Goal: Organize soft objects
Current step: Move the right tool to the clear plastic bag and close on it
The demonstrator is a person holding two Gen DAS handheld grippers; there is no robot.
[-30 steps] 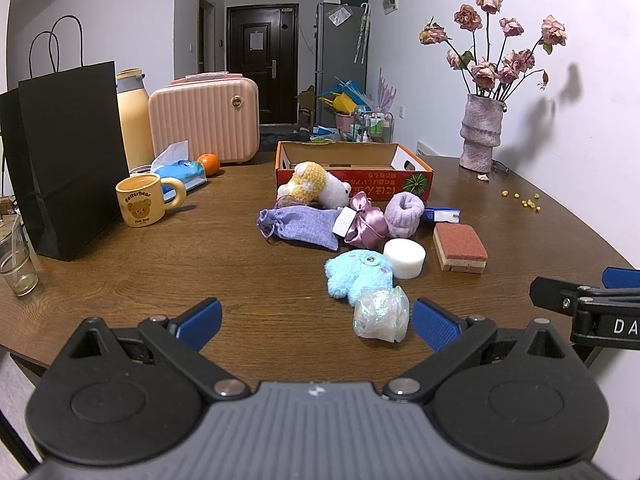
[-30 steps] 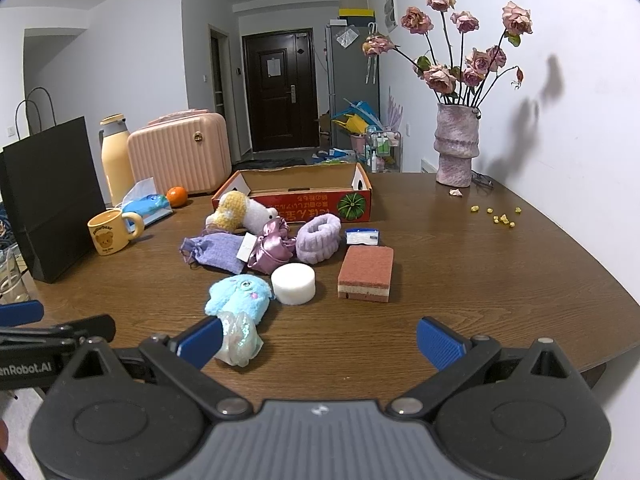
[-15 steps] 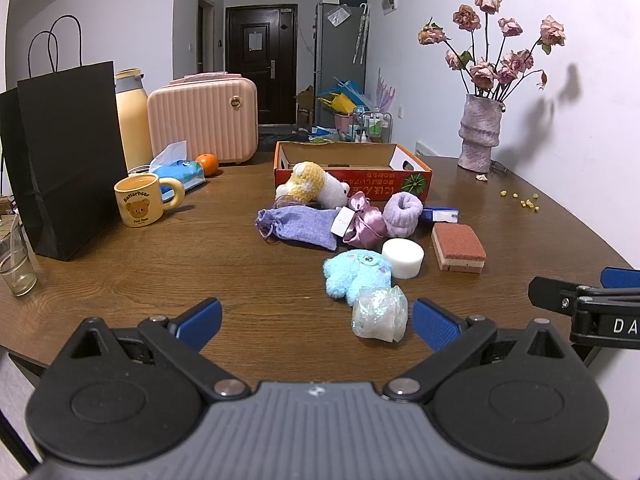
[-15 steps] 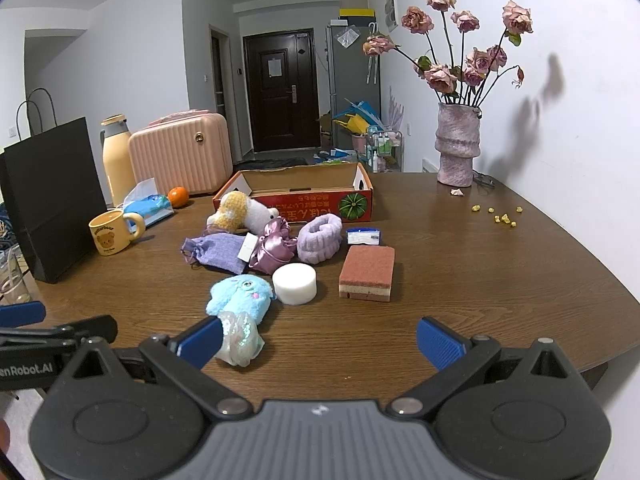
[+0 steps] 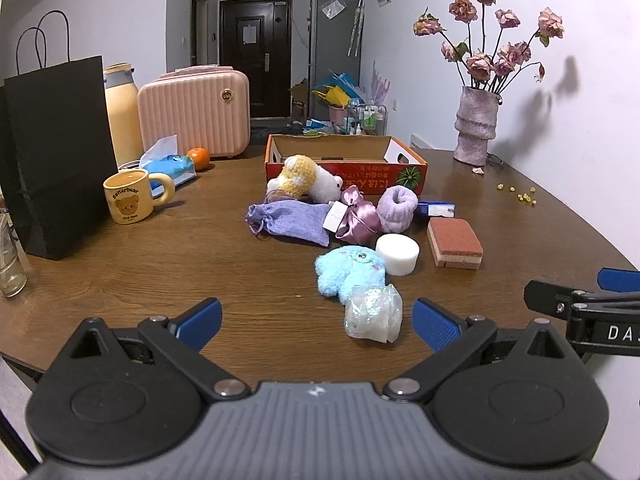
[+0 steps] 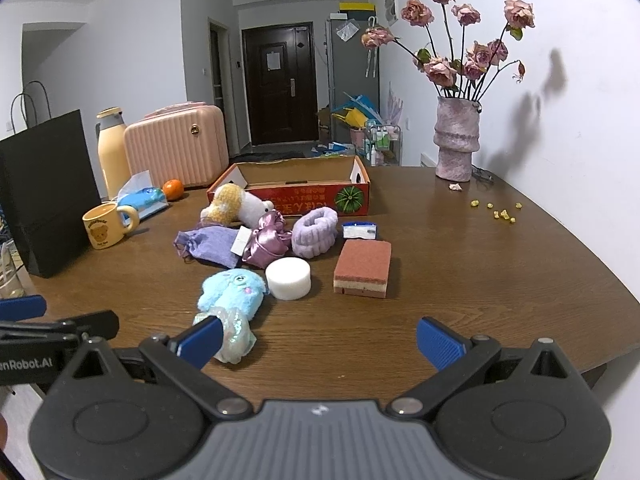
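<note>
A brown wooden surface (image 5: 160, 280) holds soft objects near its middle: a lilac pouch (image 5: 292, 222), blue plush toy (image 5: 350, 270), white sponge round (image 5: 397, 254) and red sponge block (image 5: 454, 242), before an open cardboard box (image 5: 348, 160). The left hand-held gripper (image 5: 316, 316) and right hand-held gripper (image 6: 318, 338) hover wide open, empty

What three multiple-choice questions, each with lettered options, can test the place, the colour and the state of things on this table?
1. The white round sponge lies where?
A. inside the cardboard box
B. between the blue plush toy and the red sponge
C. behind the vase

2. The mug is which colour?
A. yellow
B. green
C. black

3. The left tool is
A. shut on the pouch
B. open, holding nothing
C. shut on the mug

Answers: 1 B, blue plush toy on one side, red sponge on the other; 2 A, yellow with a bear; 3 B, blue pads wide apart.
</note>
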